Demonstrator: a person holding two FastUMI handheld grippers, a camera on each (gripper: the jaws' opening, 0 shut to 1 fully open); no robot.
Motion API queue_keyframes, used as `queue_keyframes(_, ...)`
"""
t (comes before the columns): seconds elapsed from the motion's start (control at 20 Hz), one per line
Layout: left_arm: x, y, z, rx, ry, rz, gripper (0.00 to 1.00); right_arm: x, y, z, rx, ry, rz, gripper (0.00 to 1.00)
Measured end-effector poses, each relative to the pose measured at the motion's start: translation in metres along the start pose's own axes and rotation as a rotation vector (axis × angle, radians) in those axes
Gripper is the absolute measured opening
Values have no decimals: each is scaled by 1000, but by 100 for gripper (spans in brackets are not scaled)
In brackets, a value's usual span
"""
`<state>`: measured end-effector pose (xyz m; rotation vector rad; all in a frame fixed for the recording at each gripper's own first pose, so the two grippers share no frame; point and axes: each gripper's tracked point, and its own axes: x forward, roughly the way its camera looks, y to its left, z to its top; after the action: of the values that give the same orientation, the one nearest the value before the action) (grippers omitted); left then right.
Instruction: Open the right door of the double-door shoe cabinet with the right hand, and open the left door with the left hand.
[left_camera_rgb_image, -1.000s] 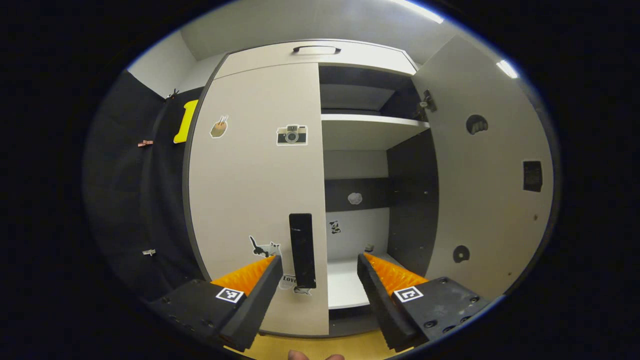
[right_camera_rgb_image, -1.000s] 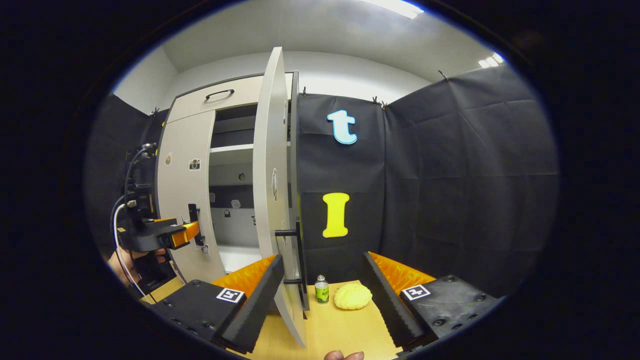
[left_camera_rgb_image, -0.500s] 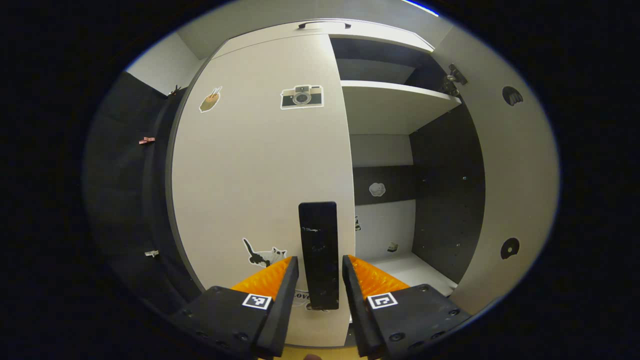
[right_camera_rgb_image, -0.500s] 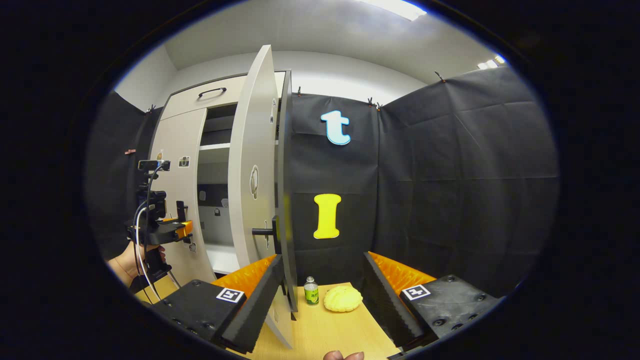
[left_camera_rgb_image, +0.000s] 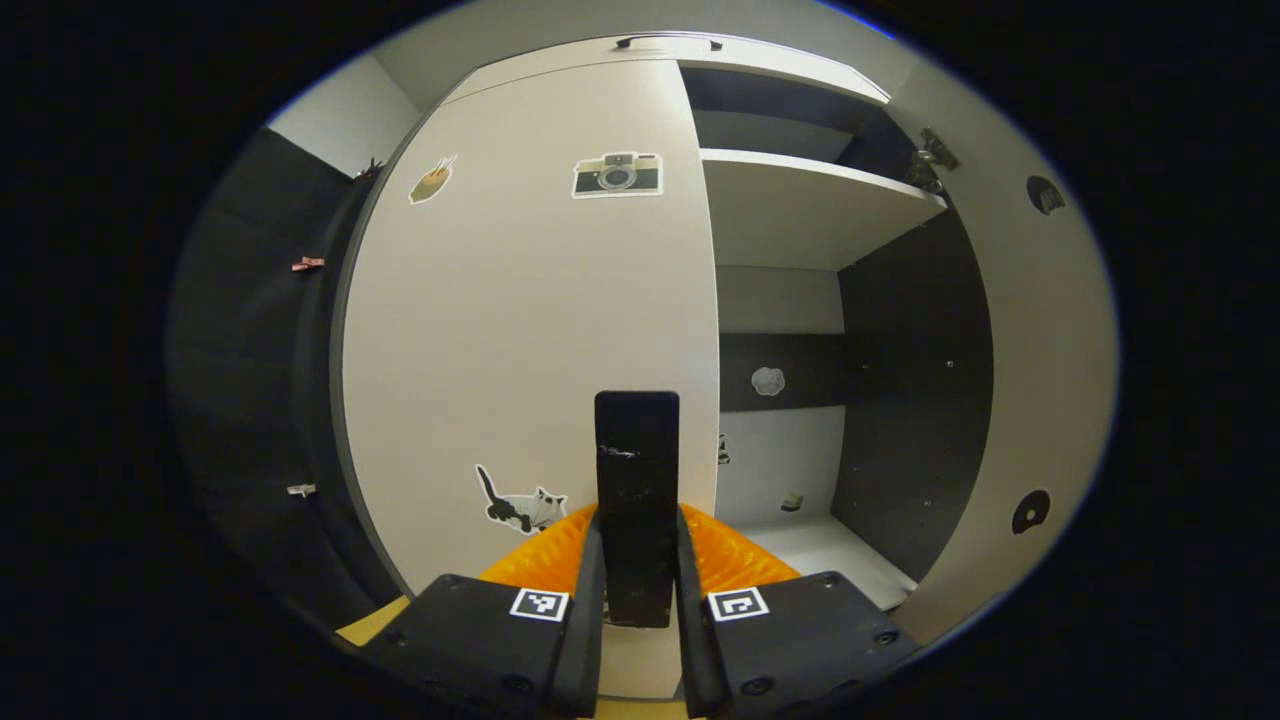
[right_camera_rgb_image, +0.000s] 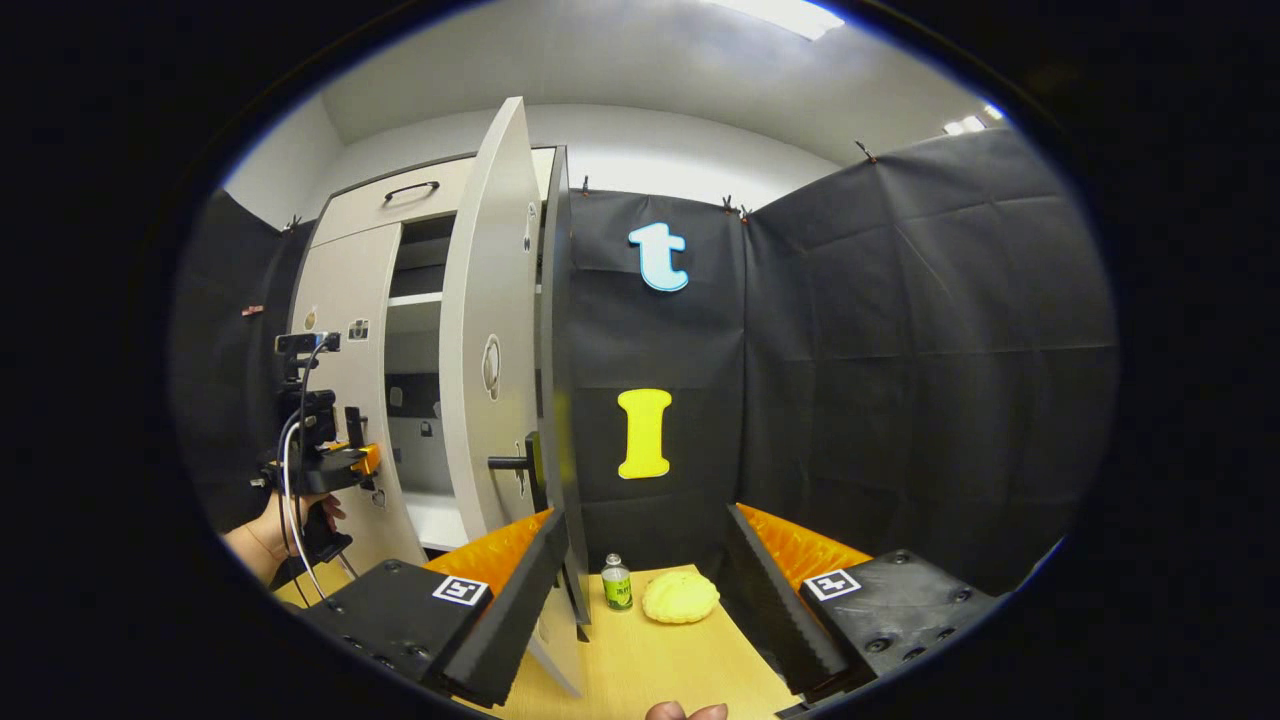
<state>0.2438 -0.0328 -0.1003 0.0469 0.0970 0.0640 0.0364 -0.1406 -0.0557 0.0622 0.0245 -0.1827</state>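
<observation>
The left hand-held gripper (left_camera_rgb_image: 637, 590) is clamped on the black handle (left_camera_rgb_image: 637, 500) of the closed left door (left_camera_rgb_image: 520, 330), both fingers pressing its sides. To its right the cabinet interior lies exposed, with a shelf (left_camera_rgb_image: 800, 205) above.

The right hand-held gripper (right_camera_rgb_image: 640, 590) is spread wide, holding nothing. The open right door (right_camera_rgb_image: 490, 370) stands edge-on just ahead of its left finger. On the table (right_camera_rgb_image: 650, 670) ahead, between its fingers, sit a small bottle (right_camera_rgb_image: 616, 584) and a yellow bun (right_camera_rgb_image: 680, 596).

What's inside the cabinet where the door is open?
Inside the shoe cabinet there is a white shelf, a white floor board, dark walls and a few small stickers. No shoes show. The shut left door hides the other half.
</observation>
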Motion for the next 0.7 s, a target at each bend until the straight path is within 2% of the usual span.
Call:
queue_keyframes(0.1,0,-1,-2,20,18,-42,37,-1,2,-1,8,9,5,99)
queue_keyframes(0.25,-4,0,0,3,-1,-68,24,-6,8,1,24,1,9,99)
queue_keyframes(0.35,-10,1,0,-4,-11,-77,19,-4,14,4,22,-5,14,99)
queue_keyframes(0.7,-15,13,-2,-22,31,-129,17,-25,41,10,33,-24,37,99)
